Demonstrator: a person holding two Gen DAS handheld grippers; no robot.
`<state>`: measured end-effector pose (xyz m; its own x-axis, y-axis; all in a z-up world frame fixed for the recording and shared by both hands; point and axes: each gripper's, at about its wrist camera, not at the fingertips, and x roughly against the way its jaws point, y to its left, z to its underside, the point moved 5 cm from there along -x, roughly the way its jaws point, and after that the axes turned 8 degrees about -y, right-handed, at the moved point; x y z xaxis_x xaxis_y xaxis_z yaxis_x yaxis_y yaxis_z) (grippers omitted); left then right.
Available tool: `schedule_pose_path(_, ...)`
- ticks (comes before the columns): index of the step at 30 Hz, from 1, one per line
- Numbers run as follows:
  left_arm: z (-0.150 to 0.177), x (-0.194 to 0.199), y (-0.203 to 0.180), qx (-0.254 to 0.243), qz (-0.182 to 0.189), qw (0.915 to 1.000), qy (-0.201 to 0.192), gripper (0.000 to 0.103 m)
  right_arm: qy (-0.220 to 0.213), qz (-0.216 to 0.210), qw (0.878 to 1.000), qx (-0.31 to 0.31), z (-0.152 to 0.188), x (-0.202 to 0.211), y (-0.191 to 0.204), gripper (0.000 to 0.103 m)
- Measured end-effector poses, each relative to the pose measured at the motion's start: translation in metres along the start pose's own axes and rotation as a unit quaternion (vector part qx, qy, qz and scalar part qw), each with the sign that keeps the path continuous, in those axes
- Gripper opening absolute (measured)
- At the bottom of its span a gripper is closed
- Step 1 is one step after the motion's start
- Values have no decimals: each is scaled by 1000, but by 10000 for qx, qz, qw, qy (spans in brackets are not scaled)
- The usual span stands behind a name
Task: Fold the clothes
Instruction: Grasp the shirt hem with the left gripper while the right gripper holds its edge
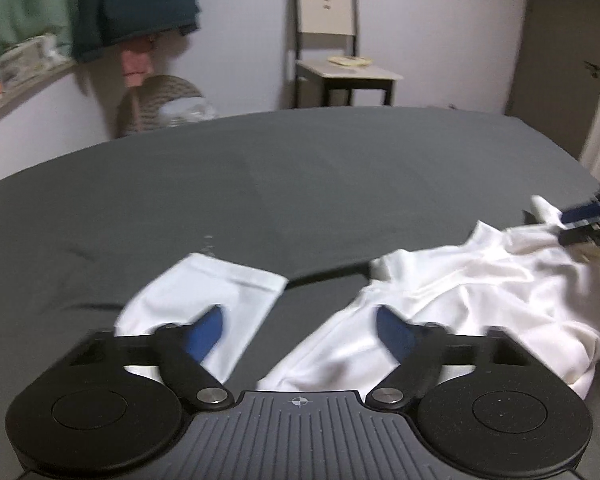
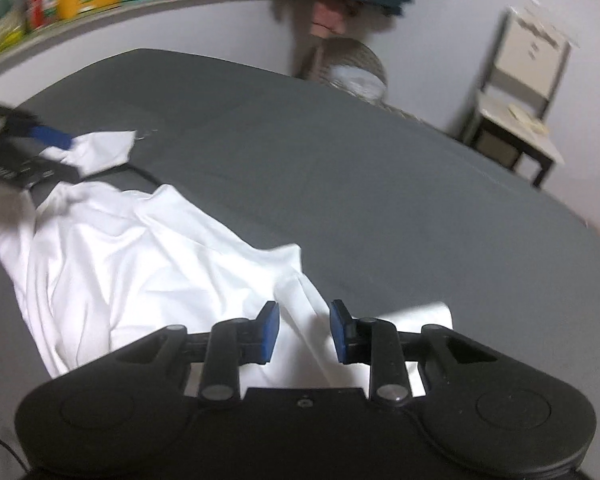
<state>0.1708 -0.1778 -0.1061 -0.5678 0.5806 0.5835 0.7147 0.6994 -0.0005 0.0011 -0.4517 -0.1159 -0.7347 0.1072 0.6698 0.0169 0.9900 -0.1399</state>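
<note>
Both tongs stood open, gripping nothing: left tongs [image 1: 298, 326] spread wide, right tongs [image 2: 304, 330] narrower, over the rumpled white shirt [image 2: 140, 256] on the grey bed [image 1: 300, 184].

The white garment [image 1: 480, 288] is partly covered by the left gripper [image 1: 298, 326] housing in the left wrist view; its near hem cannot be seen. In the right wrist view its left portion runs past the frame edge. The right gripper [image 1: 580, 222] is cut off at the frame's right edge and blurred; finger spacing there is indeterminate. Items on the shelf [image 2: 100, 4] are smeared, labels unreadable. The object on the chair [image 1: 340, 40] seat is too small to identify.
</note>
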Motion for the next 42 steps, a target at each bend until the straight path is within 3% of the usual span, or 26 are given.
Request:
schedule_pose_path(2, -1, -7, -8, -397, 16, 9992, 2, 49, 13, -86, 9998, 201, 8, 3, 15, 27)
schedule_pose_path(5, -4, -12, -27, -1046, 416, 9935, -192, 49, 98, -198, 9989, 424, 17, -2, 23, 25)
schedule_pose_path(9, -3, -20, -40, -1495, 497, 9875, -54, 49, 127, -289, 9989, 361, 12, 9, 30, 20)
schedule_pose_path(13, 1, -31, -37, -1610, 434, 9859, 126, 49, 184, -373, 9984, 375, 13, 4, 25, 19)
schedule_pose_path(19, 11, -37, -27, -1275, 523, 9898, 366, 49, 223, -642, 9976, 96, 10, 1, 18, 17)
schedule_pose_path(21, 14, -40, -27, -1162, 623, 9904, 419, 33, 287, -664, 9973, 99, 11, -2, 18, 15)
schedule_pose_path(26, 19, -39, -34, -1253, 781, 9882, 418, 16, 336, -632, 9972, 209, 14, -6, 23, 11)
schedule_pose_path(38, 15, -35, -48, -1876, 549, 9797, 442, 17, 208, -250, 9975, 624, 6, -7, 26, 12)
schedule_pose_path(42, 15, -35, -47, -1896, 503, 9798, 391, 23, 110, -87, 9976, 678, 1, -6, 24, 21)
